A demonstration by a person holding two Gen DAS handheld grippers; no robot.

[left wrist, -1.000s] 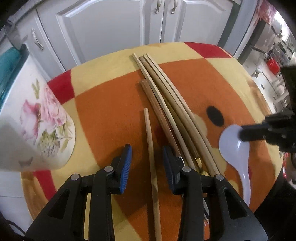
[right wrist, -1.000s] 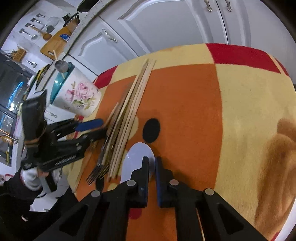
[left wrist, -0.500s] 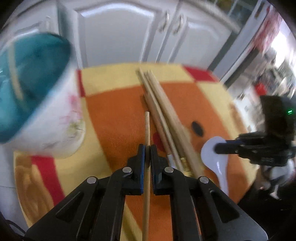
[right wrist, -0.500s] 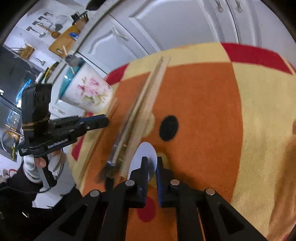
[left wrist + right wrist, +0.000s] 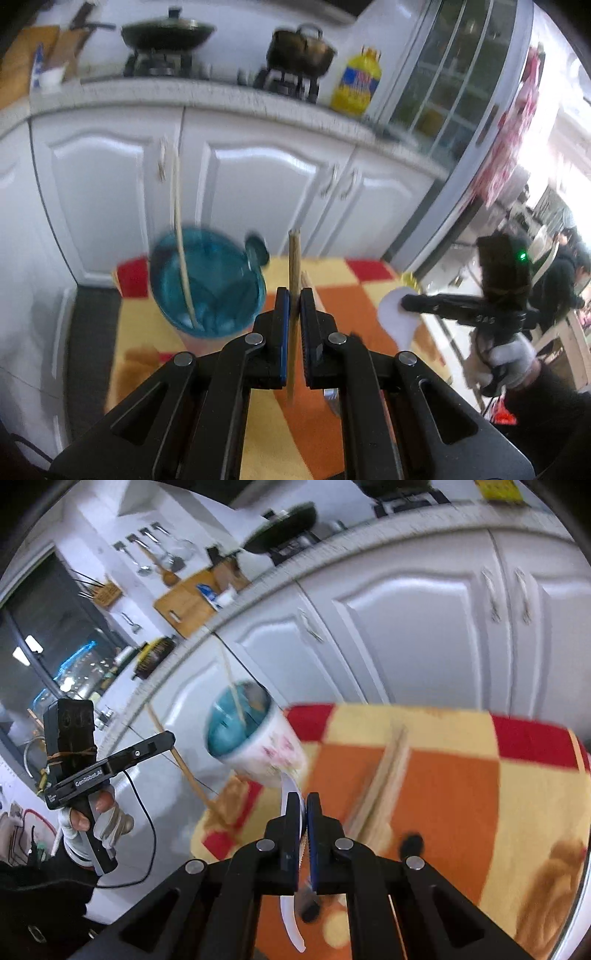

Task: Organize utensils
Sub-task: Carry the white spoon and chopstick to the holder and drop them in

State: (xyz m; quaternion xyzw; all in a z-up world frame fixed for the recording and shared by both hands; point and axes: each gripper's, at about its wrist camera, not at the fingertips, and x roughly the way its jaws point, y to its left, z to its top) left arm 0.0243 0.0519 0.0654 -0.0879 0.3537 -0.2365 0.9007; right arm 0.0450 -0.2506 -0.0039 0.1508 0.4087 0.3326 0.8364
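Observation:
My left gripper (image 5: 294, 295) is shut on a wooden chopstick (image 5: 294, 258) and holds it upright in the air, right of the floral cup (image 5: 207, 284). The cup has a teal inside and holds one pale chopstick (image 5: 181, 254). My right gripper (image 5: 303, 805) is shut on a white soup spoon (image 5: 290, 788), lifted just right of the cup (image 5: 255, 738). The spoon's bowl also shows in the left wrist view (image 5: 397, 314). Several chopsticks (image 5: 384, 775) lie on the orange and yellow cloth (image 5: 443, 794).
White cabinet doors (image 5: 258, 192) stand behind the small table. A counter above carries a wok (image 5: 166, 33), a pot (image 5: 299, 48) and a yellow oil bottle (image 5: 356, 85). The table's edge runs along the right in the right wrist view (image 5: 580, 812).
My left gripper closed on a chopstick and lifted it from the cloth to beside the cup. My right gripper lifted the spoon off the cloth toward the cup.

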